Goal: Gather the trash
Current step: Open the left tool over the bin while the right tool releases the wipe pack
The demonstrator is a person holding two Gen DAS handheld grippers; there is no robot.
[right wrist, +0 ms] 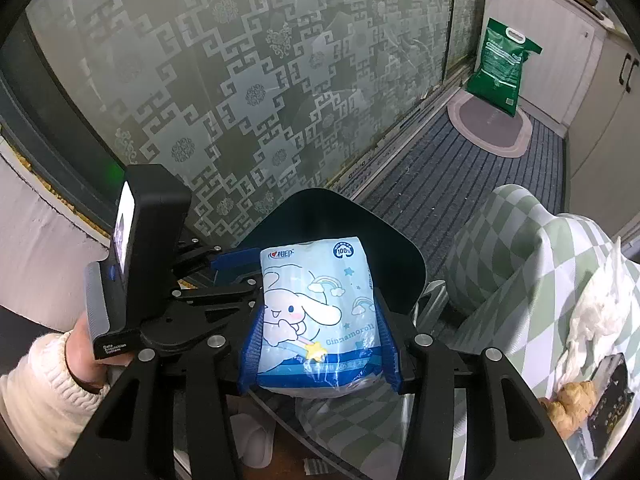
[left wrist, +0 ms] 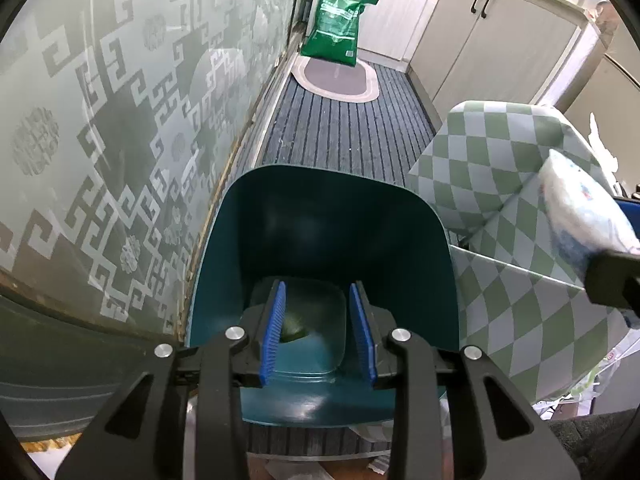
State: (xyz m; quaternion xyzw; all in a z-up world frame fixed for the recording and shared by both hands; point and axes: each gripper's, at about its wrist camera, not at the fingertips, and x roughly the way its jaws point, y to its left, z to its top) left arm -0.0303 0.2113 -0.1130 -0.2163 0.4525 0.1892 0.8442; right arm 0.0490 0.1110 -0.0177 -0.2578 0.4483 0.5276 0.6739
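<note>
Right wrist view: your right tool [right wrist: 320,340] is clamped on a blue-and-white tissue packet [right wrist: 316,312] printed with a cartoon rabbit, its blue pads pressing the packet's two sides, and it hangs over the open mouth of the dark teal trash bin [right wrist: 404,268]. The step in hand looks like the drop: the packet is carried to the bin but not yet let go. Your left tool [left wrist: 318,328] stands part open with nothing between its pads, its tips reaching down inside the bin, where a small green scrap [left wrist: 294,334] lies on the bottom.

The next move likely calls for centring the packet over the opening, clearing the left tool out of its path, then parting the right jaws. The packet looks soft and light; it may cling to a pad.

More trash waits beside you: a crumpled white tissue [right wrist: 596,320] and a brown scrap [right wrist: 568,404] on the table under the green checked cloth [right wrist: 520,248]. The dark flat thing next to them is cut off by the frame edge and hard to name. The bin's near rim is hidden behind the tools, and much of its bottom lies in shadow.
</note>
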